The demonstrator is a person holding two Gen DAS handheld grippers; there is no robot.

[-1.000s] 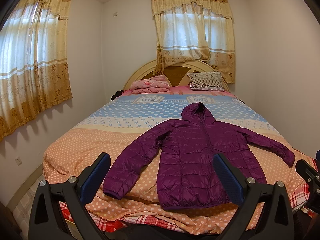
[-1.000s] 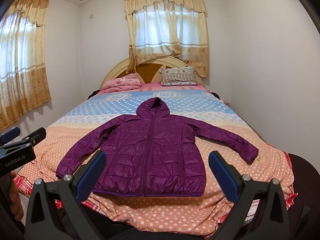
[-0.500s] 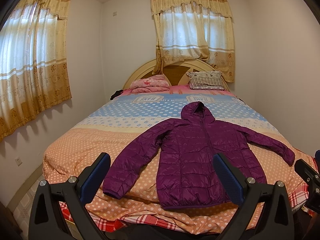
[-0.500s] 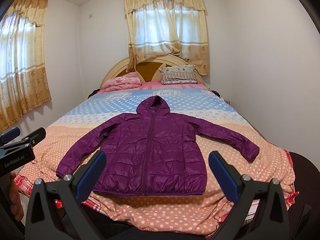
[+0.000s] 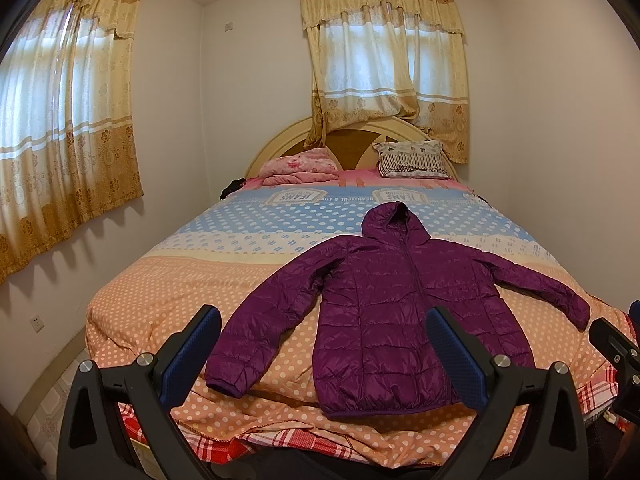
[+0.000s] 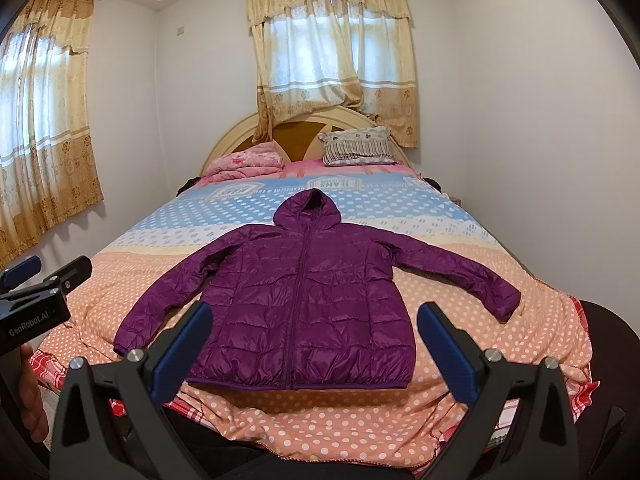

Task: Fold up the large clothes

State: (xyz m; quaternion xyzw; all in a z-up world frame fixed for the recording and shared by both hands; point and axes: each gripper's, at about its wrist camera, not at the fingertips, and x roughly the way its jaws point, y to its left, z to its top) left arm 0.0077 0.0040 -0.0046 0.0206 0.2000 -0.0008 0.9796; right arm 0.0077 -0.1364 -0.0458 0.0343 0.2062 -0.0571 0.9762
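Currently, a purple hooded puffer jacket (image 6: 304,304) is being presented flat and face up on the polka-dot bedspread (image 6: 344,412), zipped, with its hem (image 6: 296,382) toward the foot of the bed and its hood (image 6: 308,210) pointing toward the headboard (image 6: 294,136). Both sleeves are being left spread outward and slightly down, so the jacket's left-hand sleeve (image 5: 264,328) and the right-hand sleeve (image 6: 464,276) are each exposed for a separate fold toward the middle. The left gripper (image 5: 324,360) is being held above the foot of the bed with its jaws spread wide and nothing between them; its blue pads (image 5: 192,350) are framing the near sleeve cuff and the hem corner, apparently so that side can be taken first. The right gripper (image 6: 314,354) is likewise being held with its jaws fully apart and empty, centred over the lower body of the jacket, clear of the fabric. No contact with the garment is being made by either tool, and folding is judged not yet started. A striped pillow (image 6: 356,146) and a pink folded blanket (image 6: 248,162) are being kept at the head of the bed, well apart from the jacket, leaving working room around it. Slippery quilted fabric is expected to slide, so a firm pinch at the cuff is being advised.
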